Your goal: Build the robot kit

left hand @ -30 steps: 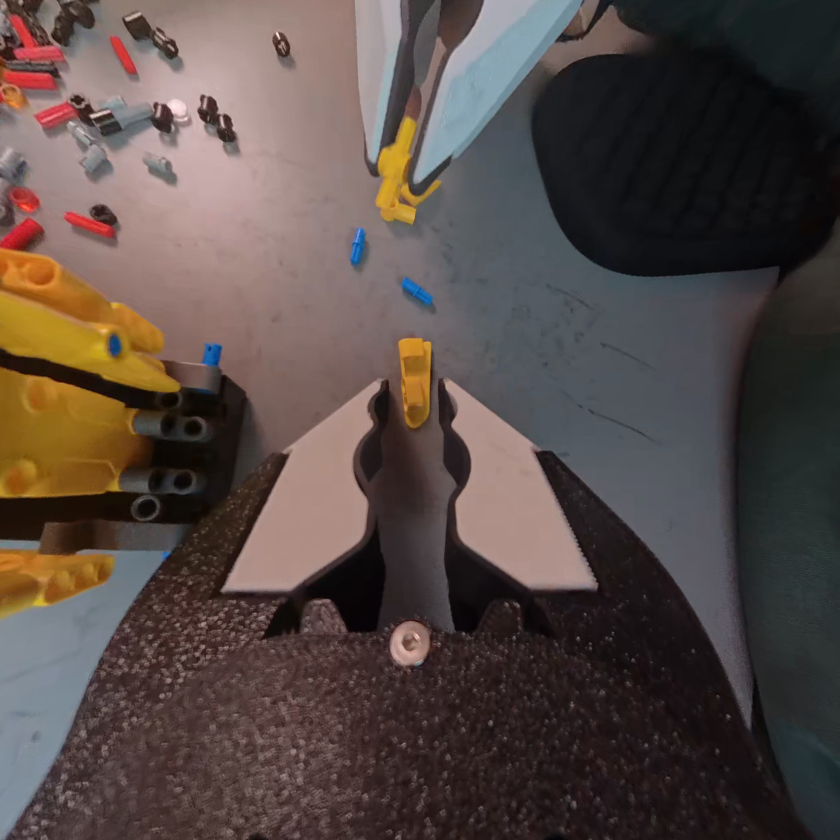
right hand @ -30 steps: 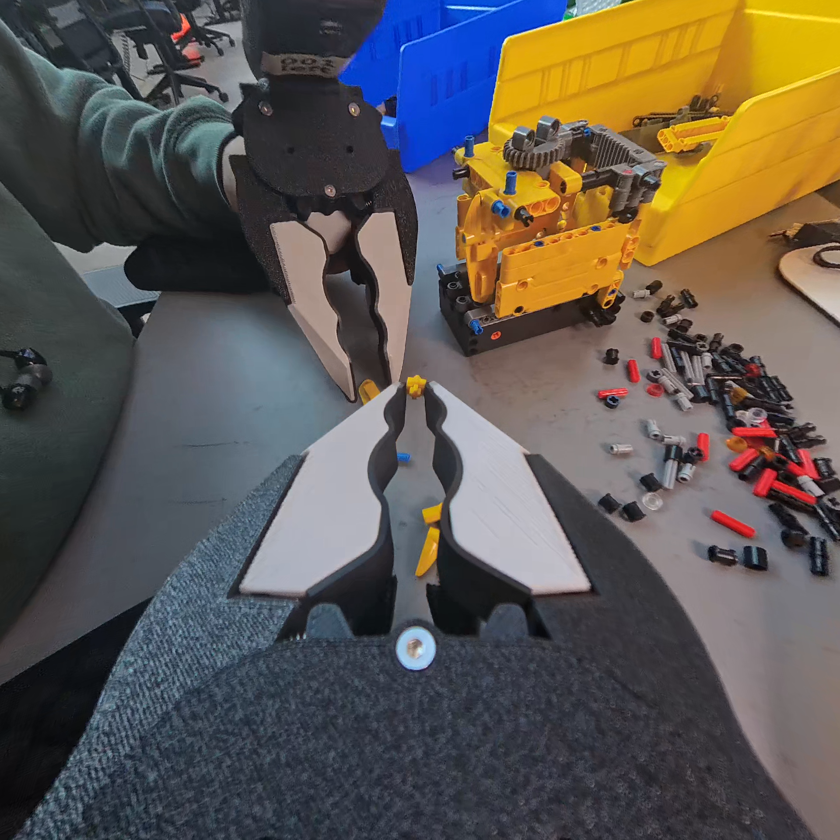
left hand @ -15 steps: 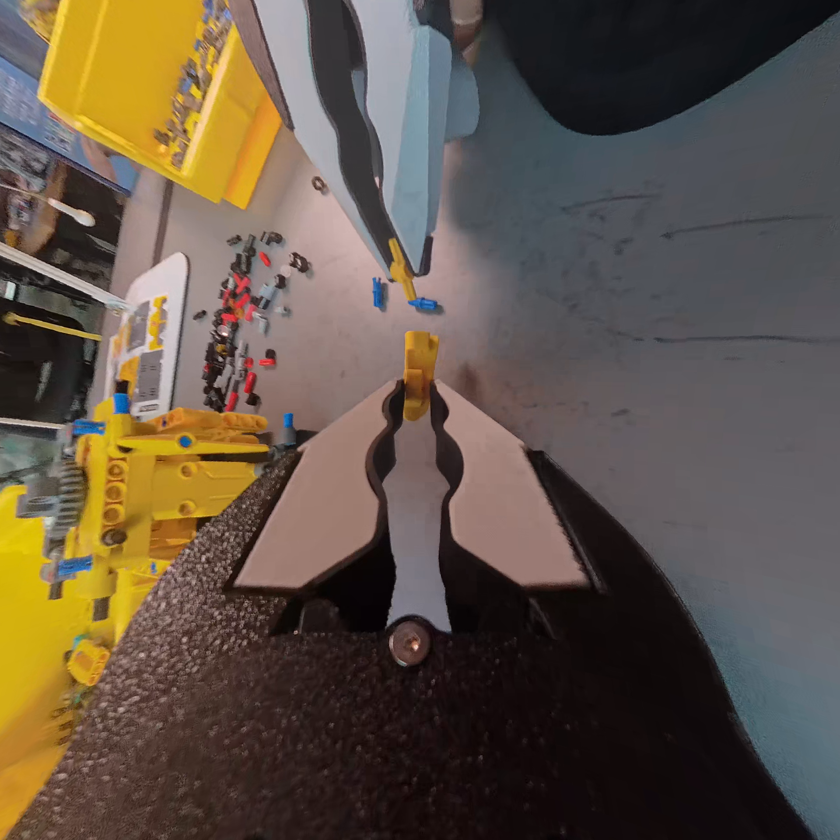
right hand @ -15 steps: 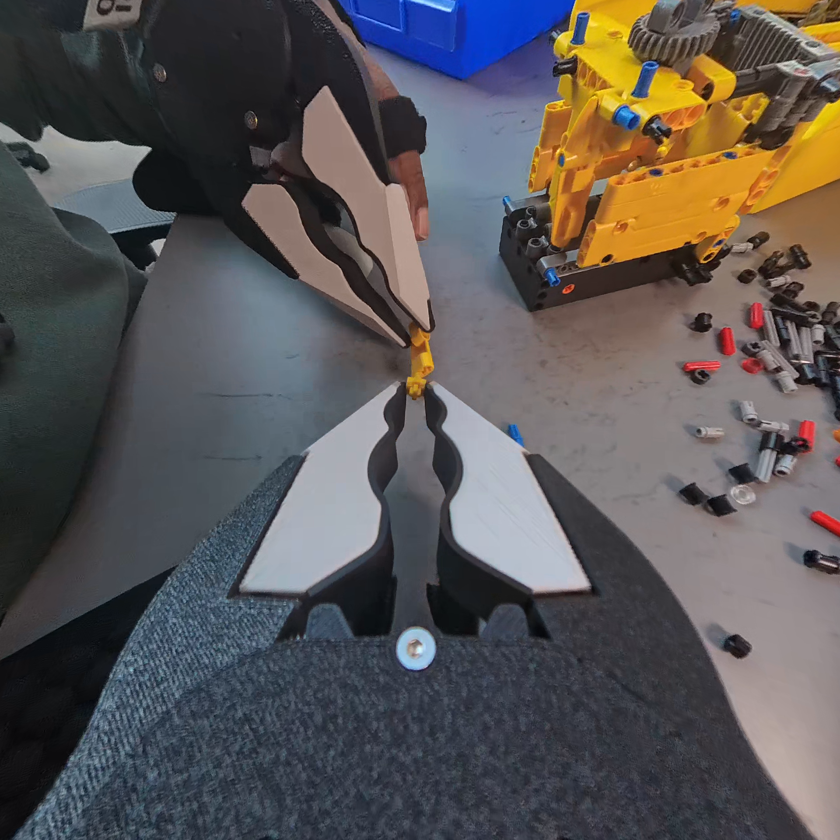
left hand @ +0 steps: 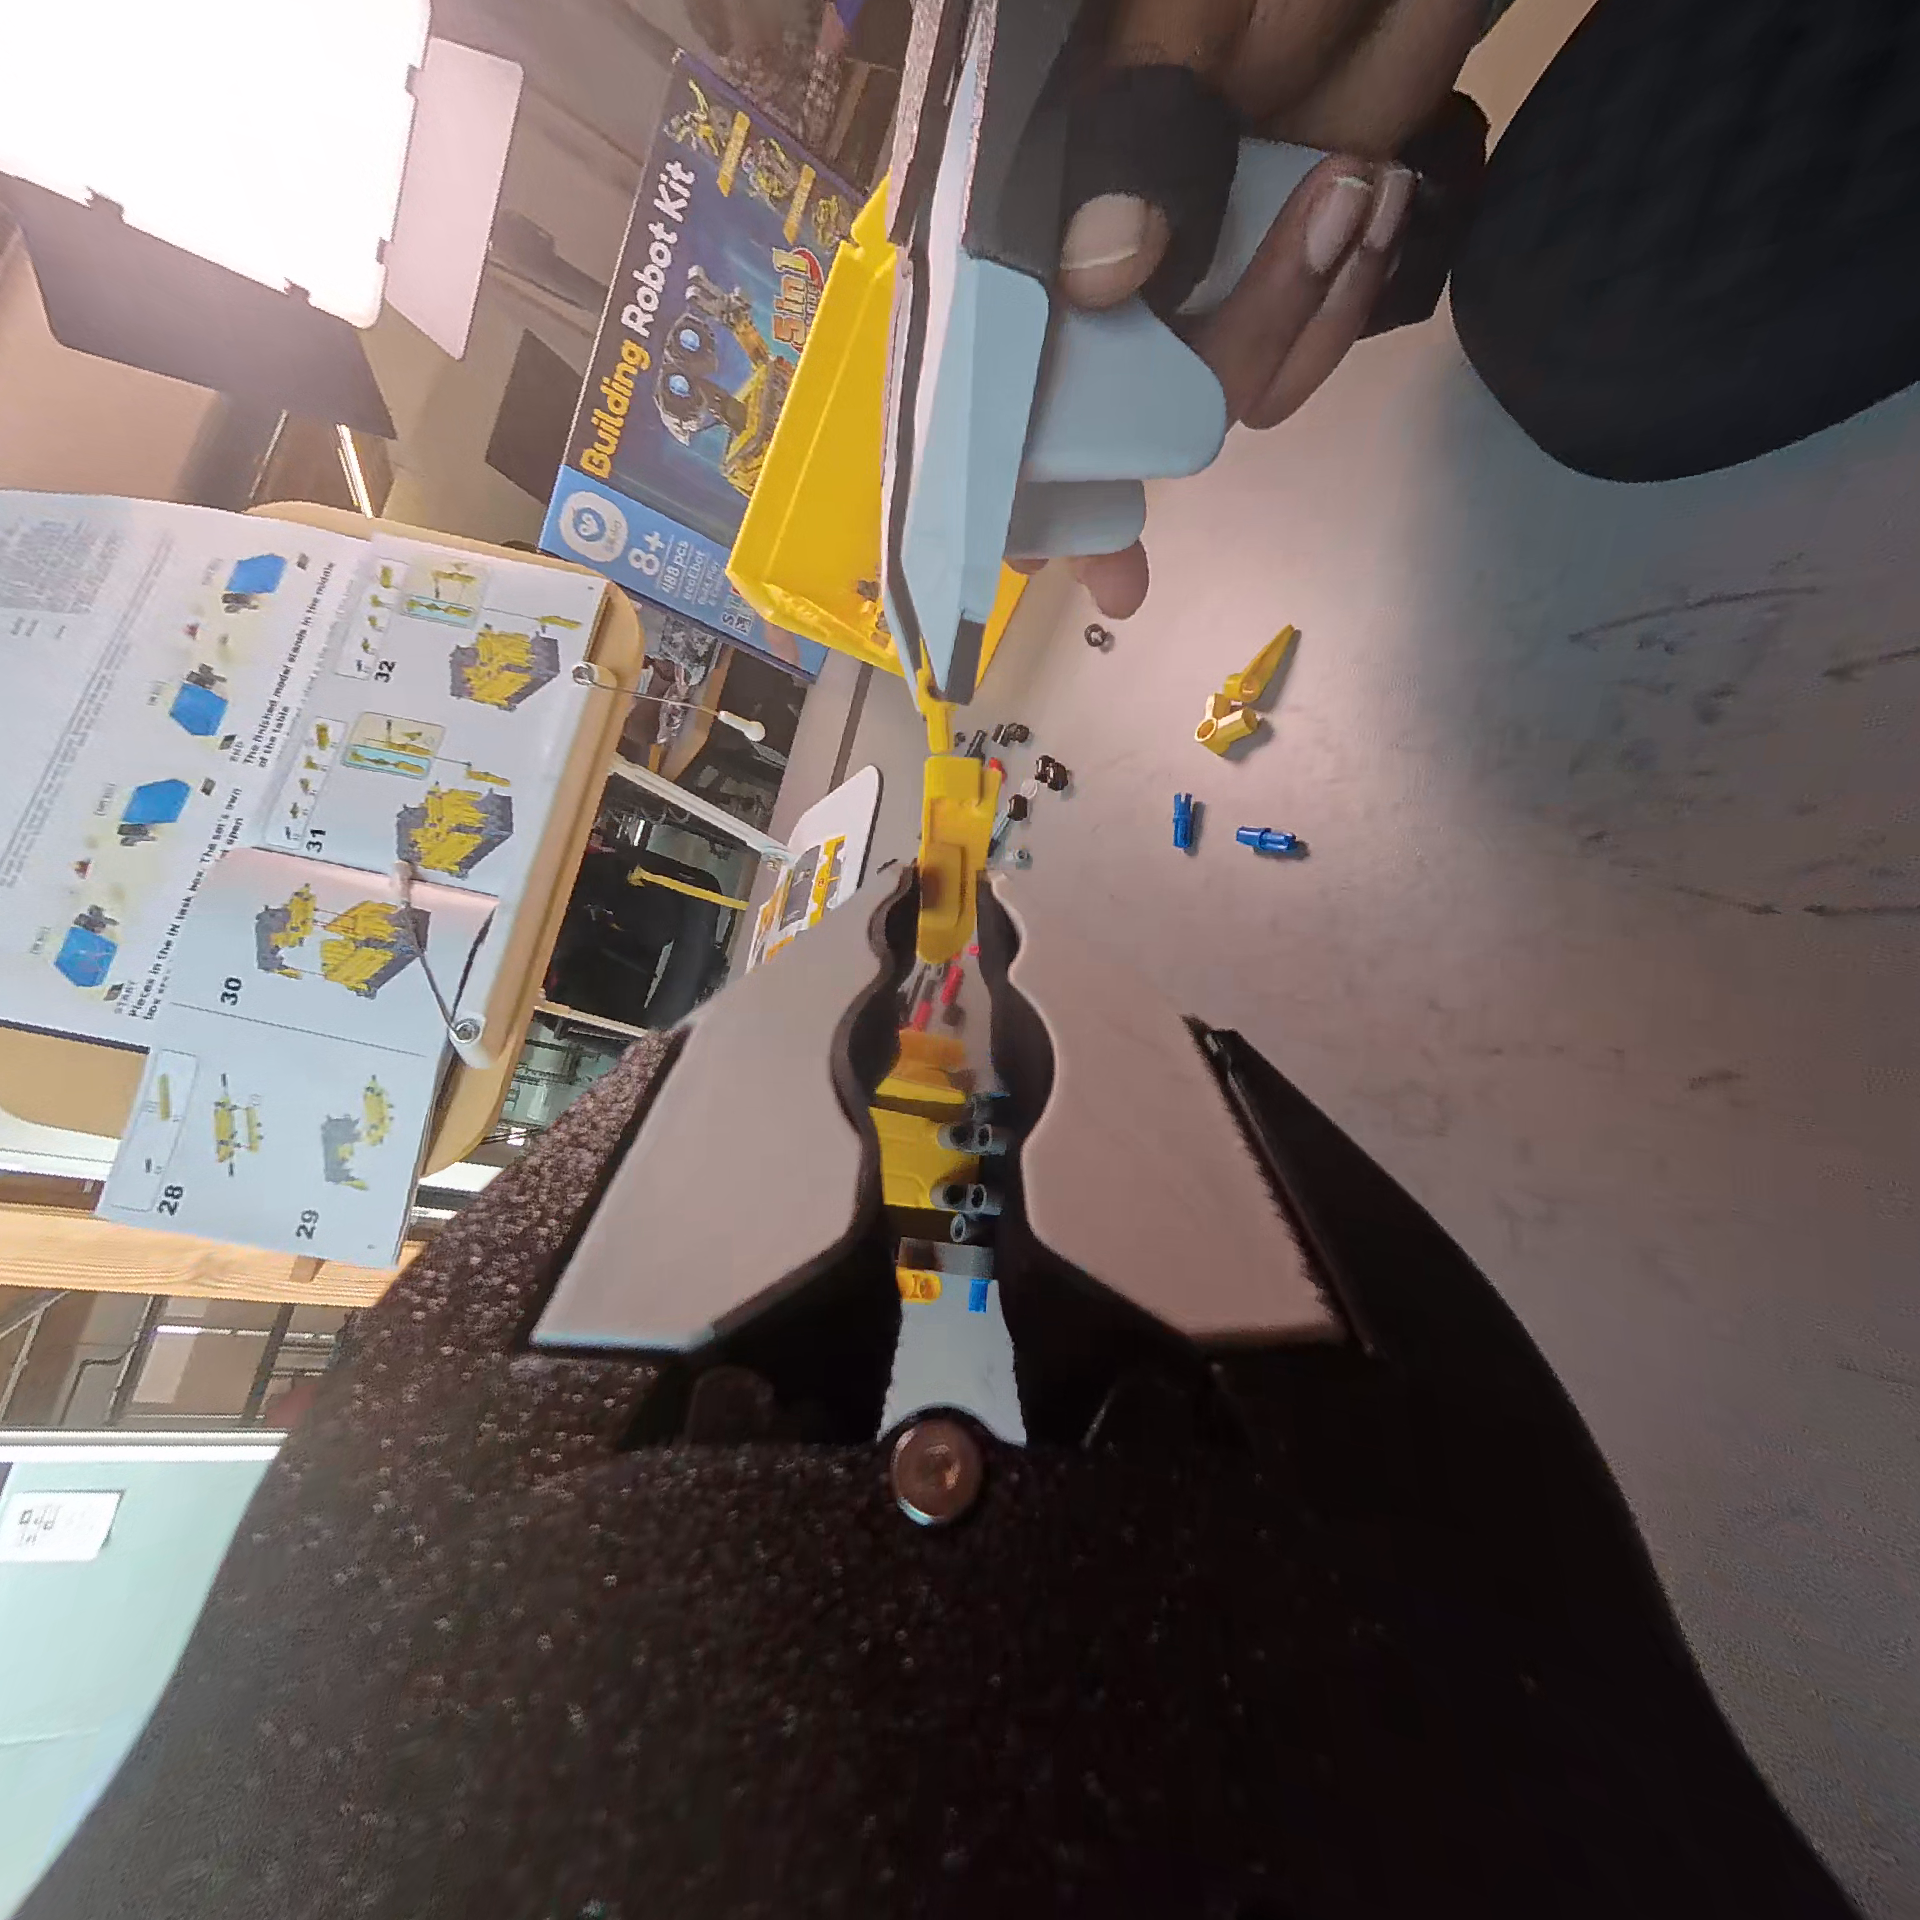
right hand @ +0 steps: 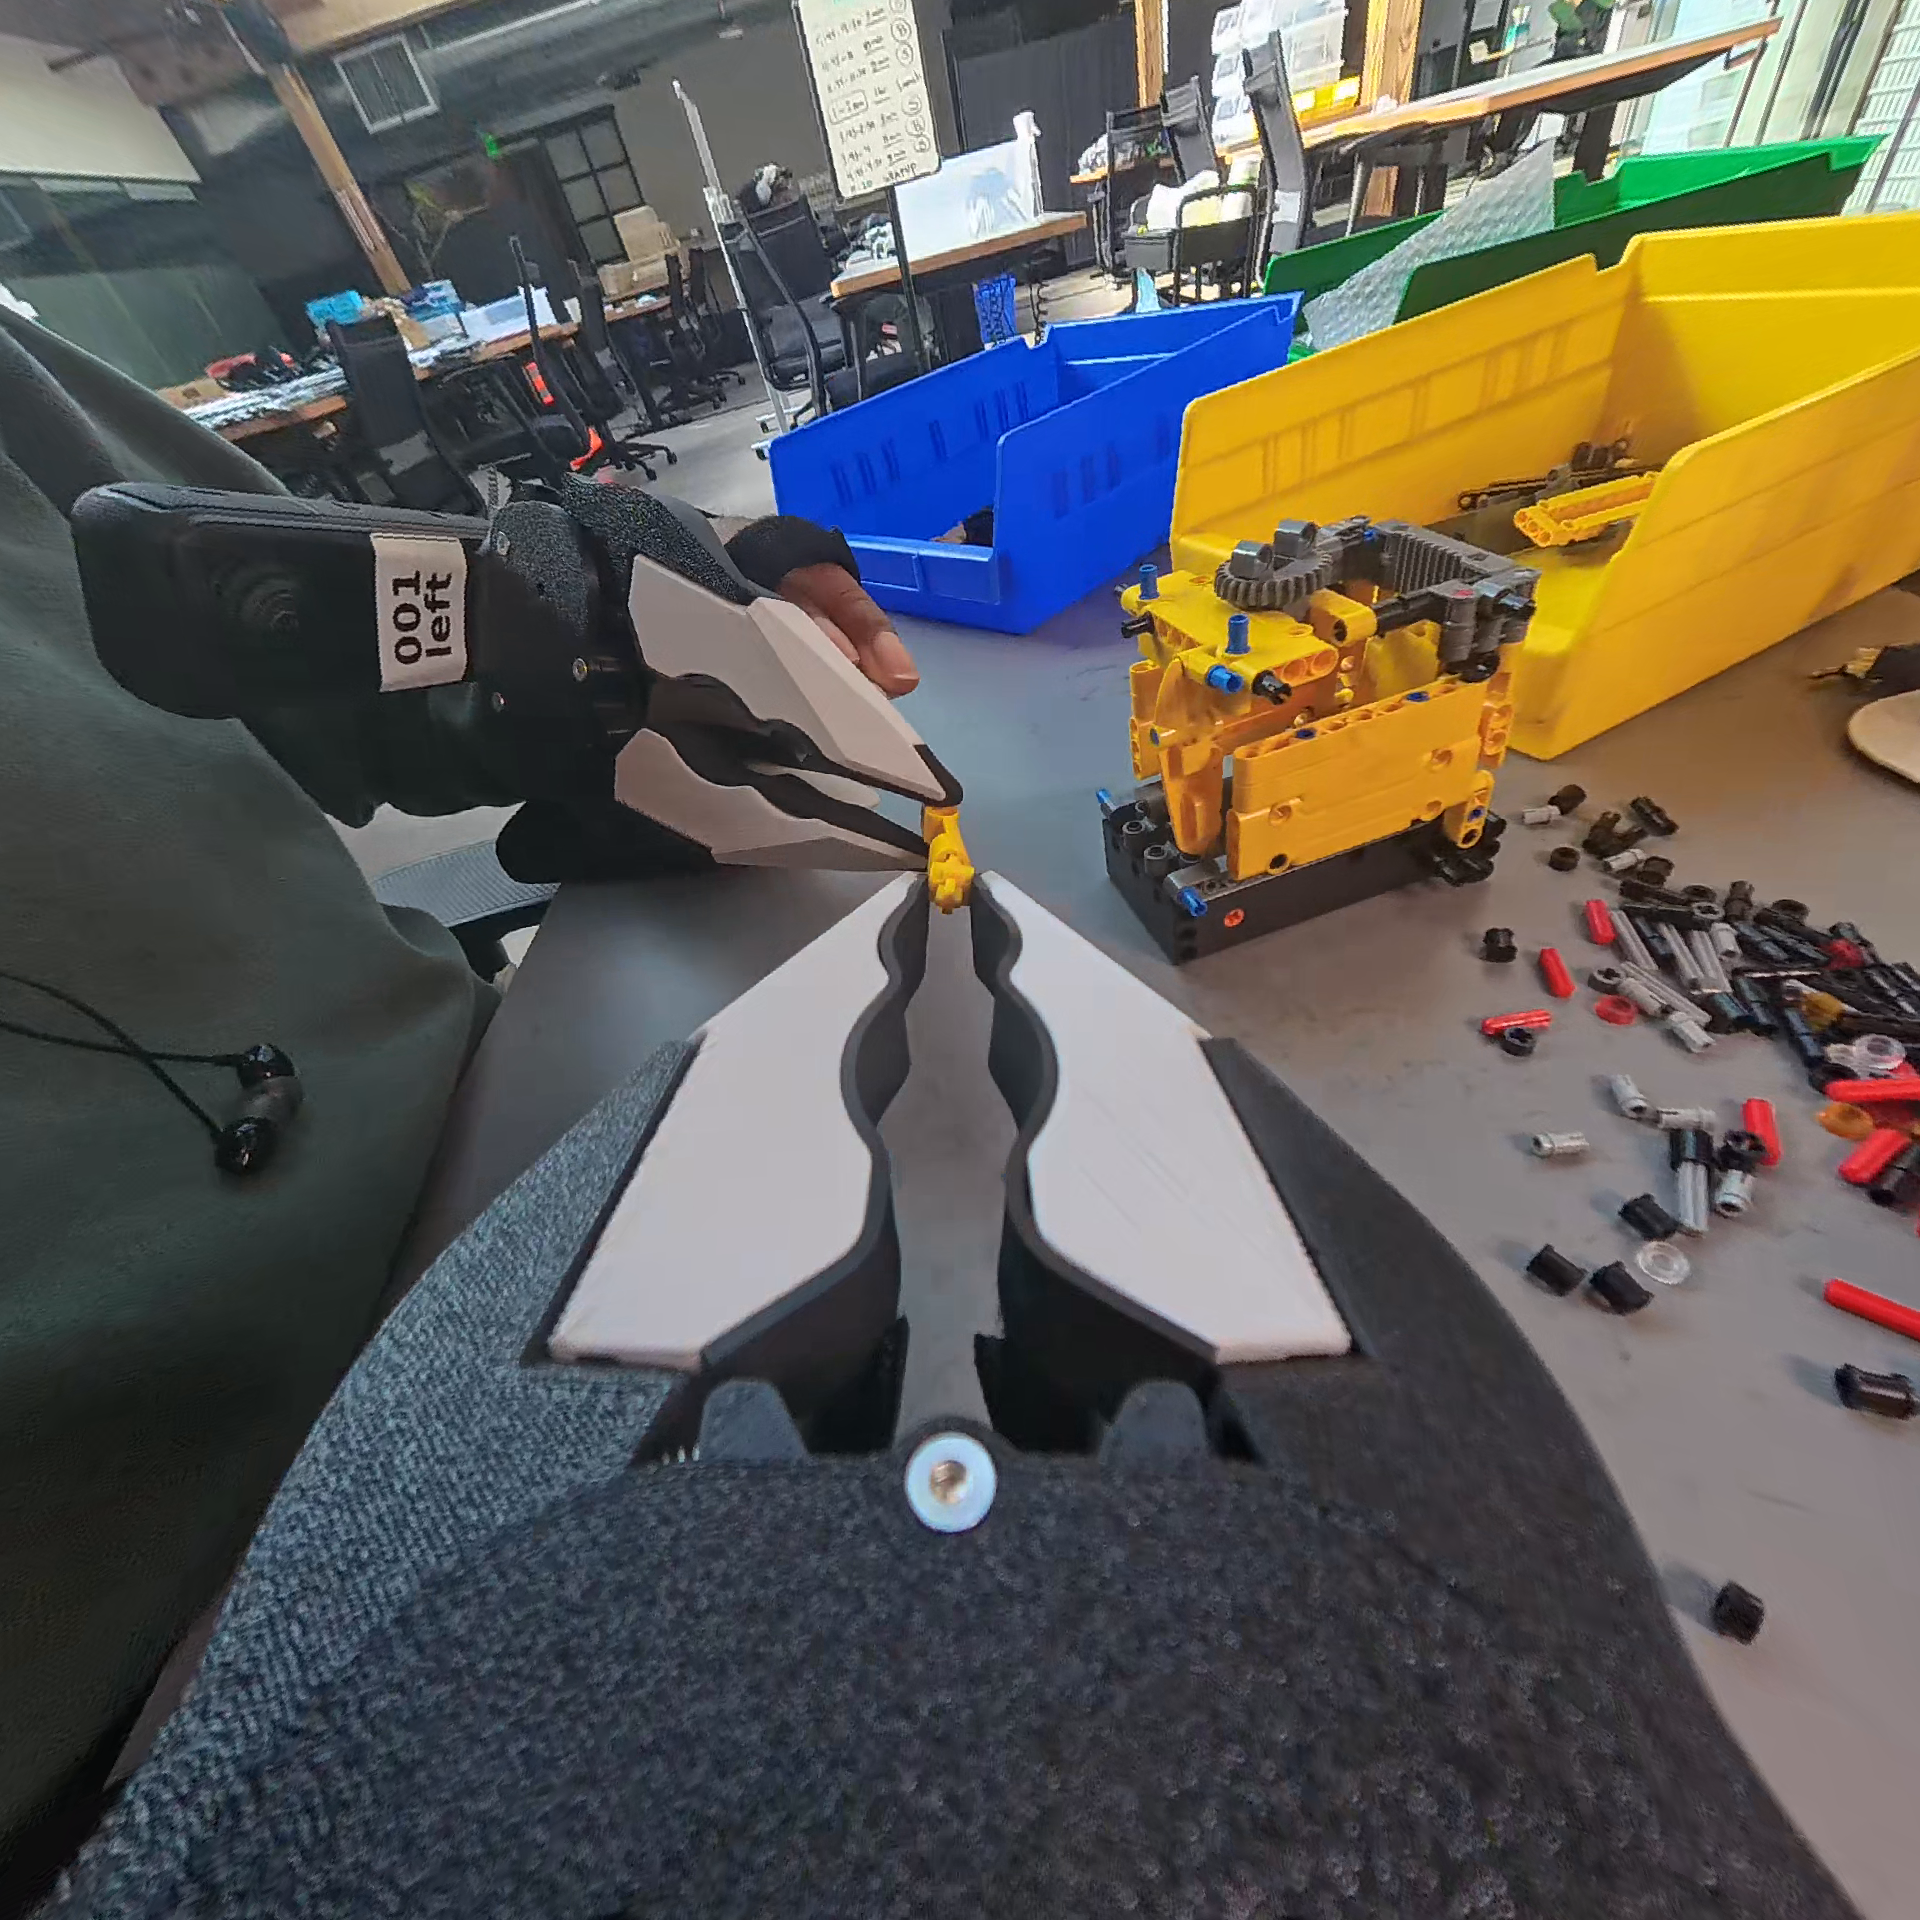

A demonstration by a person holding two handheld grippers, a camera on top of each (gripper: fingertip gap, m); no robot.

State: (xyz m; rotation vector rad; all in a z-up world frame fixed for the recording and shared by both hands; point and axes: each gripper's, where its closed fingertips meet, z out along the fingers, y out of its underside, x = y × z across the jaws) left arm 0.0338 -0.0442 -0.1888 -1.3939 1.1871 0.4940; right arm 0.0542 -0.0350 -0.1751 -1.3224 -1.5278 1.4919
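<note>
My left gripper is shut on a yellow connector piece that sticks out past its tips. My right gripper is shut on a small yellow pin piece. The two grippers meet tip to tip above the grey table, and the two yellow pieces touch end to end. In the right wrist view the left gripper comes in from the left, turned on its side. In the left wrist view the right gripper comes down from the top, with a person's fingers on it.
A yellow model on a black base stands right of the grippers, before a yellow bin and a blue bin. Loose red, black and grey parts lie at the right. Two blue pins and yellow parts lie nearby. An instruction booklet stands behind. My left and right fingertips are right by each other.
Both grippers have risen off the table and closed the gap, so the two yellow pieces now touch. The left gripper has rolled further onto its side.
</note>
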